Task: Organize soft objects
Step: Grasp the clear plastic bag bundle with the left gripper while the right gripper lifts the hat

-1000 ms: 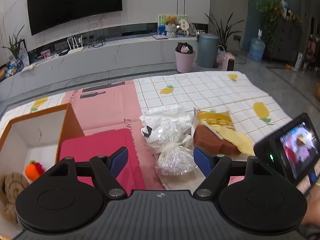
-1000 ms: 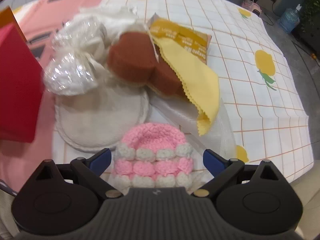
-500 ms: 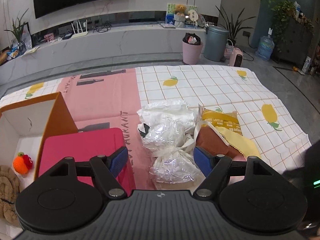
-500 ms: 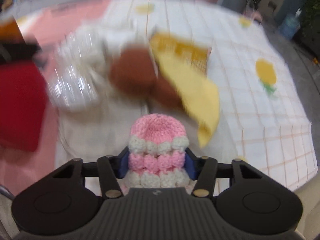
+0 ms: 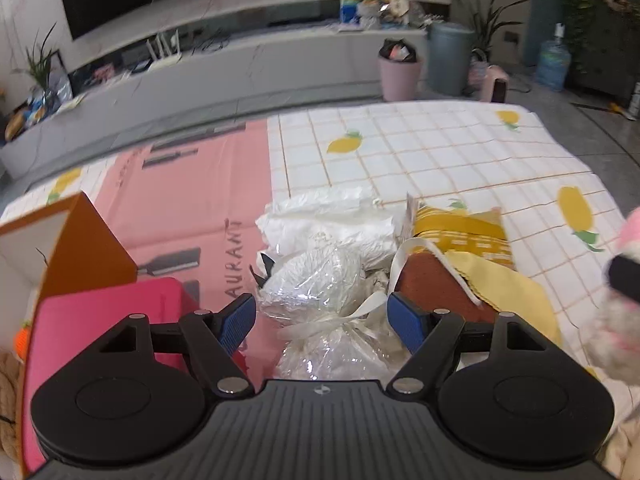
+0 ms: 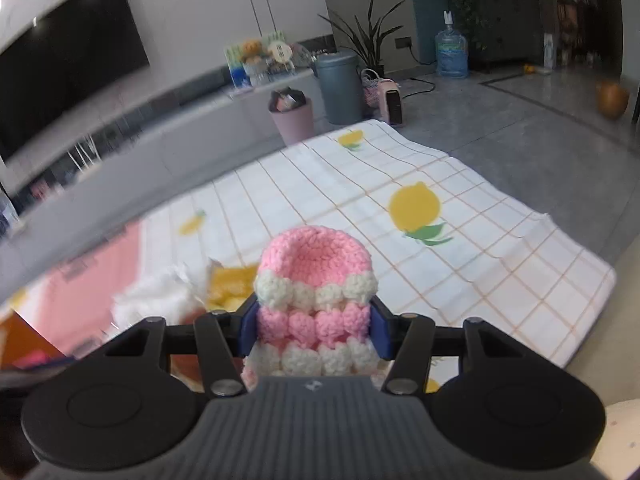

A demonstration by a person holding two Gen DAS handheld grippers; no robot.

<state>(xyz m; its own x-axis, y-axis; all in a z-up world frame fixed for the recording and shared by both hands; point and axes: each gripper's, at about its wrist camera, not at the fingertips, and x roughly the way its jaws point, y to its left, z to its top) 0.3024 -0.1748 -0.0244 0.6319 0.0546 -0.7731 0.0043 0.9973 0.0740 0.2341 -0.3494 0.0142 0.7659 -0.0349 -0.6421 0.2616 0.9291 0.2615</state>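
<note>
The right gripper (image 6: 314, 330) has just closed its blue fingers (image 6: 249, 330) on the pink-and-white crocheted hat (image 6: 314, 280) and lifted it: a second ago the hat lay on the worktop (image 6: 460, 248) between wide-open jaws, just in front of the brown sponges and the yellow cloth, and now it sits pinched at its middle band, roughly half-open jaws pressing both sides, with the checked lemon-print cloth well below and behind it. The view has also swung up from the pile toward the room, so the hat reads as clear of the surface. In the left wrist view the hat shows as a pink-and-white blur at the right edge. The left gripper (image 5: 320, 322) has moved in closer over the pile; its fingers (image 5: 404, 322) stand wide apart and hold nothing, with the clear plastic-wrapped bundle (image 5: 316, 280) just ahead between them, the brown sponges (image 5: 432, 284) and yellow cloth (image 5: 500, 284) to its right. The open box (image 5: 80, 248) at the left, already holding an orange knitted piece (image 5: 22, 338), is probably where the hat belongs, so the pick step looks done and the carry across to the box remains.
</note>
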